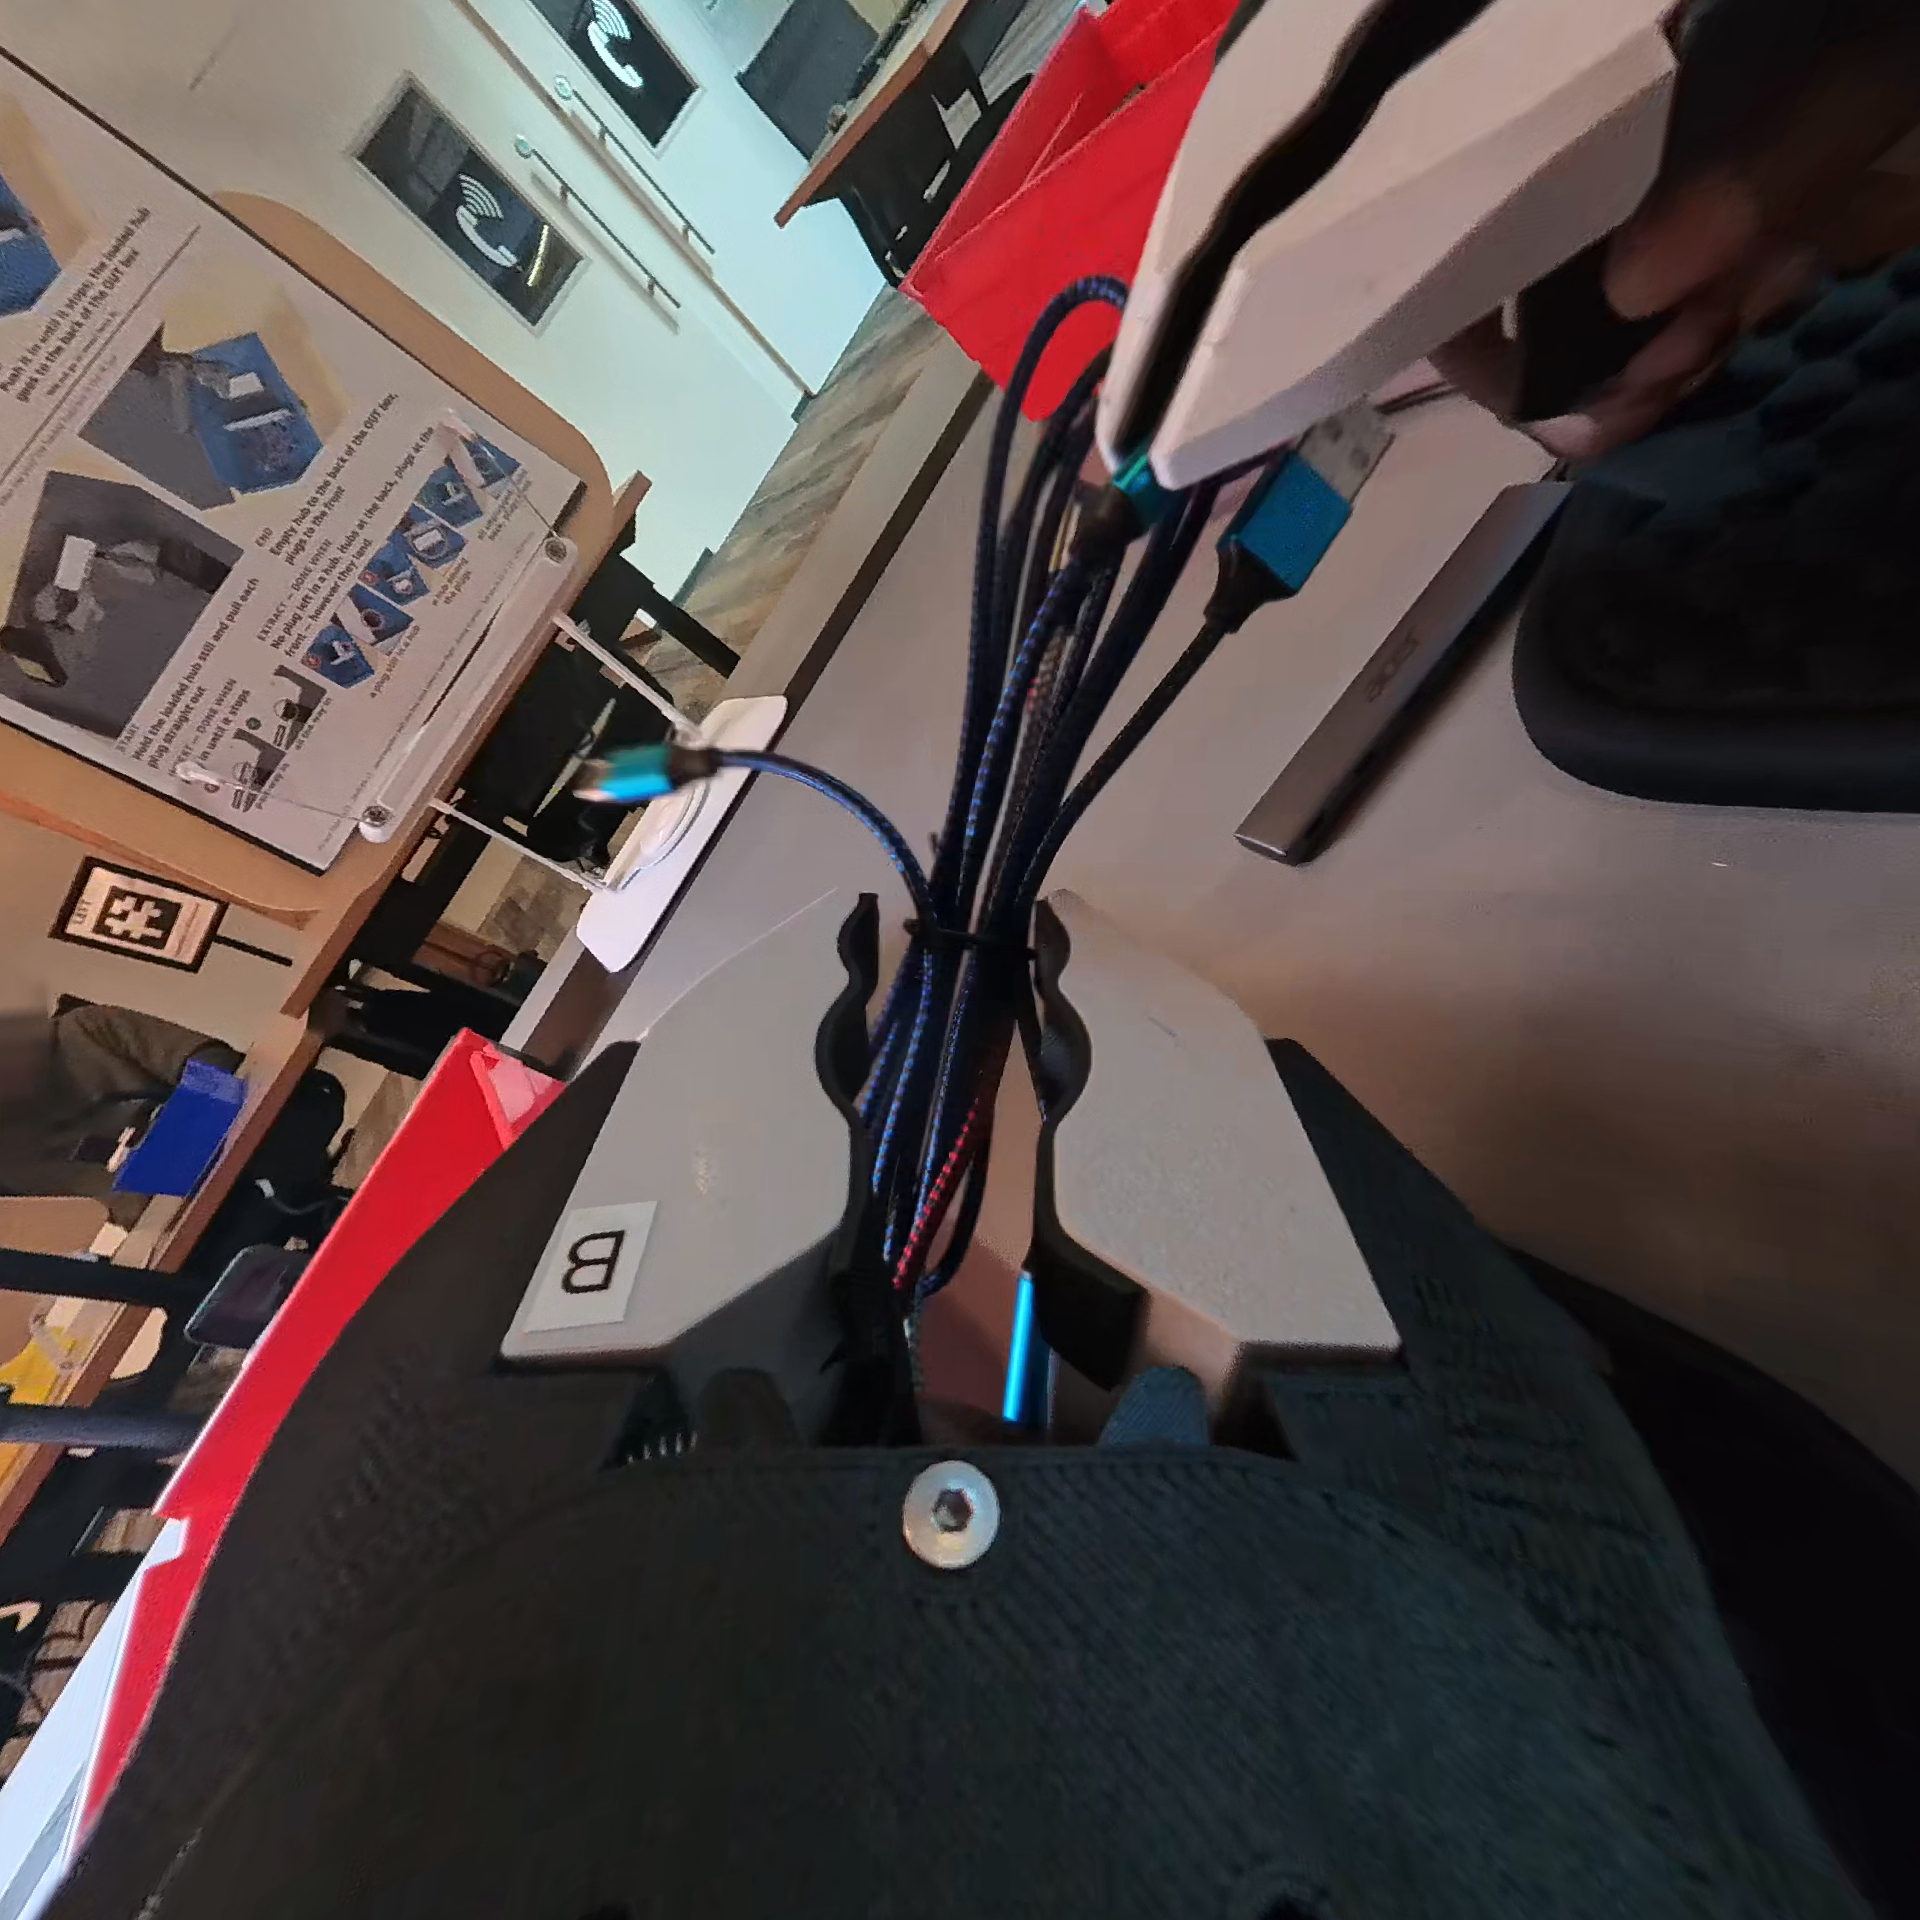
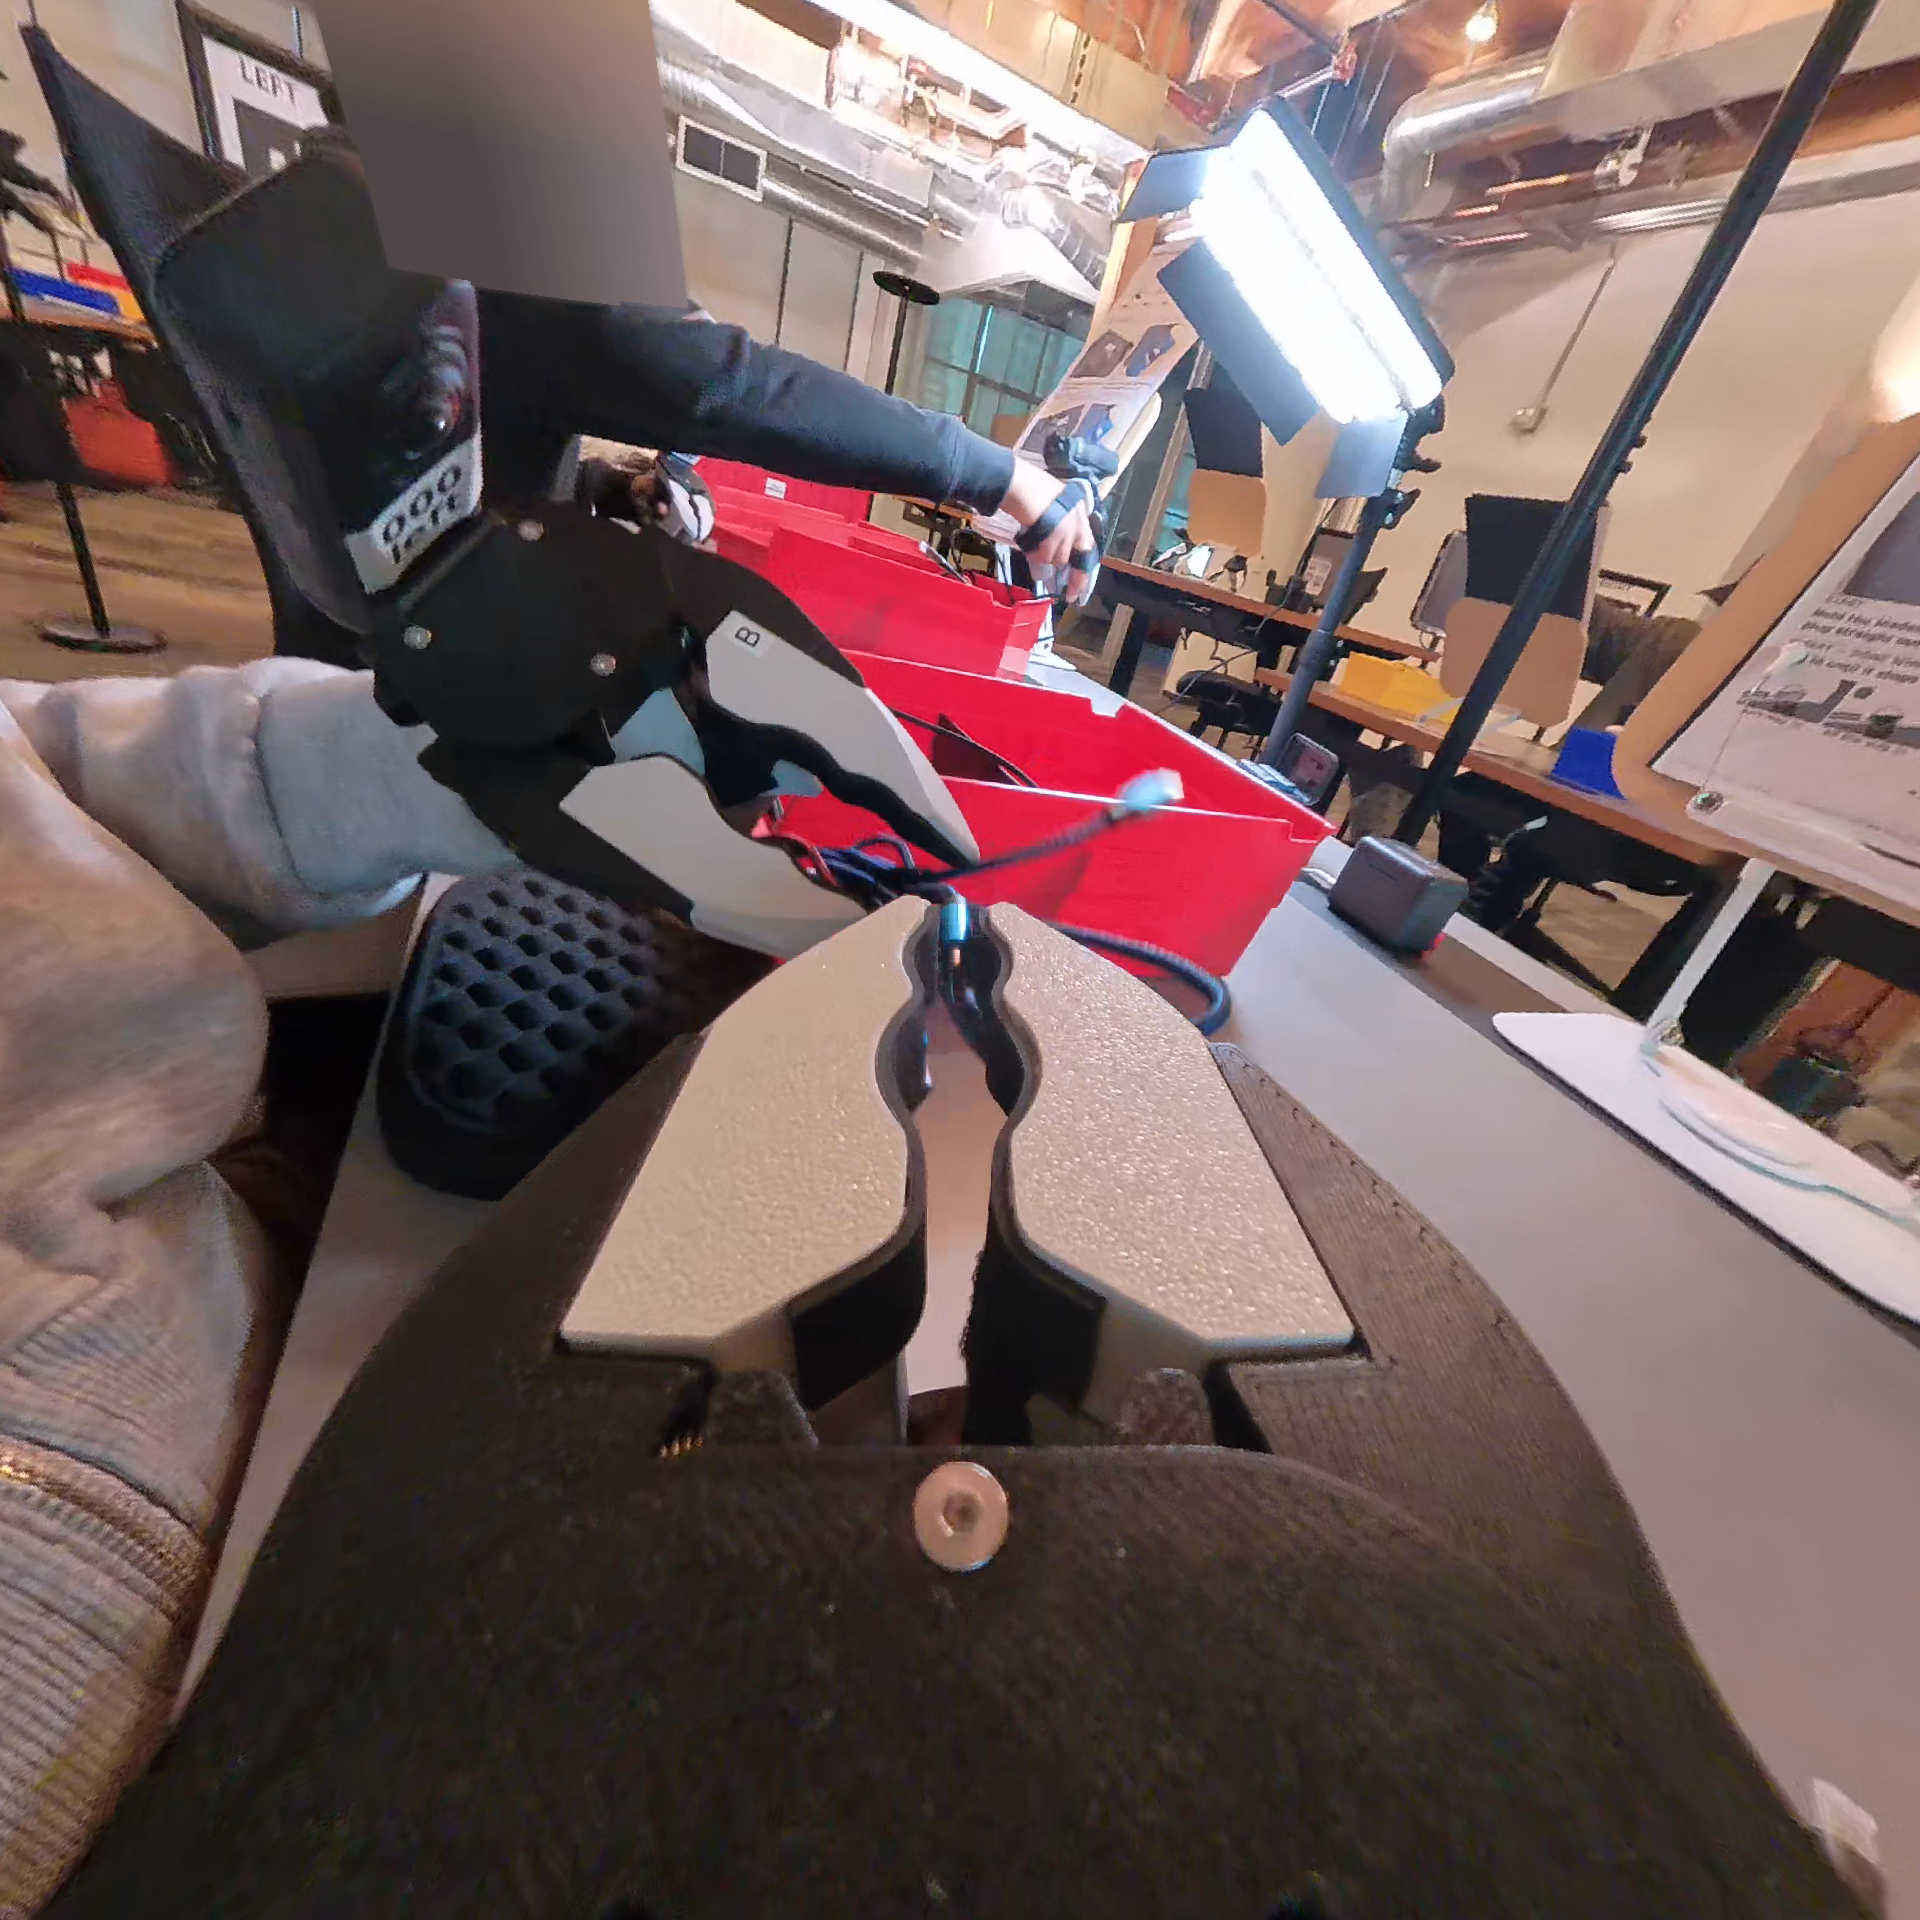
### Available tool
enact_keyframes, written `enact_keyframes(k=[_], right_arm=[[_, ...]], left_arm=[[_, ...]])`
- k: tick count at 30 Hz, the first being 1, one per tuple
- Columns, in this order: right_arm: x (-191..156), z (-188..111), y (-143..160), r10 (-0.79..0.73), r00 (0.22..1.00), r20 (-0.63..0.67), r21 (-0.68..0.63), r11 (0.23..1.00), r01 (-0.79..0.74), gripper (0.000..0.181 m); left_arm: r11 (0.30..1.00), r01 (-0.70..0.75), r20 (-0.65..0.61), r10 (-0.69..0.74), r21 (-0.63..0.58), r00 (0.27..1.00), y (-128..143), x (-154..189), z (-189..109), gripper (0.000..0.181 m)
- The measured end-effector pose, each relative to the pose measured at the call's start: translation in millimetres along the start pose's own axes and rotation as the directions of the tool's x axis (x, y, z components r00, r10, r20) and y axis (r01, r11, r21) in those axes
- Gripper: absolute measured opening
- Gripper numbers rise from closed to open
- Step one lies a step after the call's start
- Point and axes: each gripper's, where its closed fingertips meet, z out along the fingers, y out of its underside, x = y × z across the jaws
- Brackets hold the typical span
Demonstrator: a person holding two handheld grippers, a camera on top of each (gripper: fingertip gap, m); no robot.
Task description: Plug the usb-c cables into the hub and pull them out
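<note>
A bundle of dark braided cables (image 1: 966,831), tied with a black zip tie, runs between my left gripper's jaws. My left gripper (image 1: 956,925) is shut on this bundle above the table. My right gripper (image 1: 1143,457) is shut on a blue-sleeved plug (image 1: 1138,486) at the bundle's far end. A second blue plug (image 1: 1299,520) sticks out beside it, and a third (image 1: 644,774) curves off free to the left. The grey hub (image 1: 1392,675) lies flat on the table, apart from all the plugs. In the right wrist view my right gripper (image 2: 951,925) pinches the plug (image 2: 954,920); my left gripper (image 2: 831,821) is just beyond.
Red bins (image 2: 1101,831) stand along the table's far side. A black wrist rest (image 2: 520,1029) lies at the left. A small grey box (image 2: 1397,894) and a sign stand's white base (image 2: 1714,1101) are at the right. Another person's arm (image 2: 831,416) reaches over the farther bins.
</note>
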Motion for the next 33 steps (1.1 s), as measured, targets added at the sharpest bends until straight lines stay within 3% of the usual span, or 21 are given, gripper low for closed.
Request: enact_keyframes(k=[1, 4, 6, 10, 12, 16, 20, 25, 29, 31, 33], right_arm=[[0.0, 1.3, -0.8, 0.022, 1.0, 0.0, -0.004, 1.0, -0.022, 0.005], [-0.1, 9.9, -0.5, 0.17, 0.985, 0.0, -0.03, 0.985, -0.17, 0.005], [-3.7, 17.9, 1.0, 0.338, 0.941, 0.025, -0.04, 0.941, -0.337, 0.005], [-11.9, 28.3, 6.1, 0.65, 0.752, 0.107, -0.067, 0.76, -0.647, 0.005], [-13.1, 30.2, 6.5, 0.762, 0.63, 0.149, -0.079, 0.644, -0.761, 0.005], [-11.5, 33.4, 11.0, 0.906, 0.378, 0.191, -0.14, 0.407, -0.903, 0.005], [-7.5, 36.0, 15.0, 0.951, 0.247, 0.184, -0.138, 0.274, -0.952, 0.005], [-1.4, 37.2, 21.7, 0.968, 0.205, 0.145, -0.074, 0.217, -0.973, 0.005], [-2.4, 38.5, 24.0, 0.974, 0.176, 0.142, -0.066, 0.187, -0.98, 0.005], [-4.2, 37.4, 21.2, 0.967, 0.197, 0.164, -0.086, 0.213, -0.973, 0.005], [-2.9, 32.6, 12.5, 0.937, 0.288, 0.199, -0.081, 0.309, -0.948, 0.015]], left_arm=[[1.0, 0.0, -0.004, 0.0, 0.006, 1.0, 0.0, 0.8, 0.0, 0.03], [0.997, 0.049, -0.038, -0.047, 0.052, 0.998, -4.4, 1.0, -3.1, 0.04], [0.98, 0.123, -0.09, -0.11, 0.157, 0.99, -18.4, 0.0, -11.4, 0.044], [0.898, 0.294, -0.242, -0.221, 0.328, 0.945, -44.7, -5.1, -34.7, 0.043], [0.89, 0.322, -0.3, -0.226, 0.324, 0.927, -44.3, -2.2, -37.8, 0.04], [0.94, 0.242, -0.268, -0.175, 0.242, 0.947, -28.6, 8.5, -25.2, 0.036], [0.952, 0.213, -0.198, -0.171, 0.218, 0.965, -26.9, 15.5, -15.1, 0.03], [0.956, 0.251, -0.199, -0.22, 0.149, 0.955, -19.9, 26.1, -2.0, 0.025], [0.961, 0.237, -0.175, -0.211, 0.142, 0.962, -15.2, 26.3, 1.1, 0.008], [0.954, 0.26, -0.194, -0.229, 0.148, 0.954, -15.0, 25.0, -0.1, 0.006], [0.938, 0.309, -0.229, -0.269, 0.16, 0.936, -15.6, 22.2, -3.2, 0.006]])
